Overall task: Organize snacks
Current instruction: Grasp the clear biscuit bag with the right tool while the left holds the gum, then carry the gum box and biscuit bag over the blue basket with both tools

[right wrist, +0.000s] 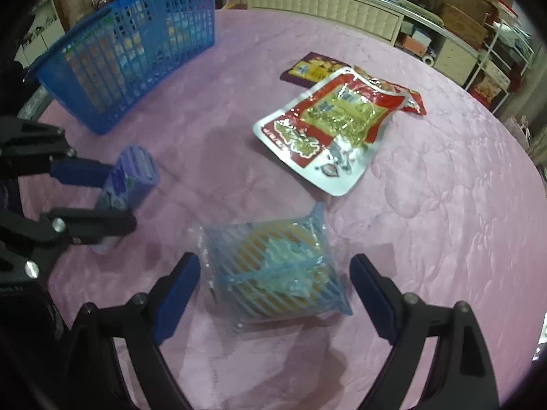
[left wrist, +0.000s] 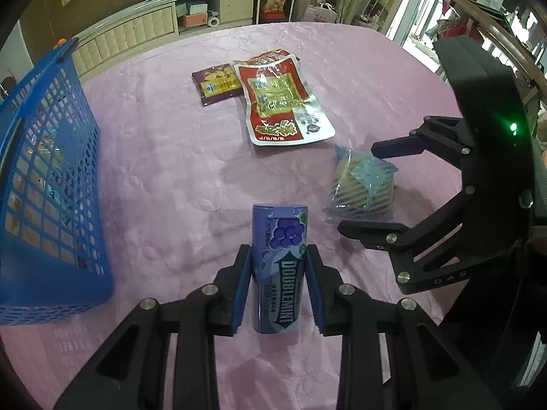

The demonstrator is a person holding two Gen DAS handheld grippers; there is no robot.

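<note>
Left gripper point(left wrist: 278, 287) clamped on gum box point(left wrist: 278, 266) near blue basket point(left wrist: 51, 177), right gripper point(right wrist: 273, 294) wide apart around striped packet point(right wrist: 273, 273), not touching, red pouch point(right wrist: 328, 126) farther from basket, pink cloth point(right wrist: 444, 205)

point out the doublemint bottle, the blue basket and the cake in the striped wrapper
doublemint bottle point(left wrist: 278, 266), left wrist view, on its printed front label
blue basket point(right wrist: 143, 51), right wrist view, on its lattice side wall
cake in the striped wrapper point(right wrist: 277, 270), right wrist view, on the middle of the wrapper
</note>
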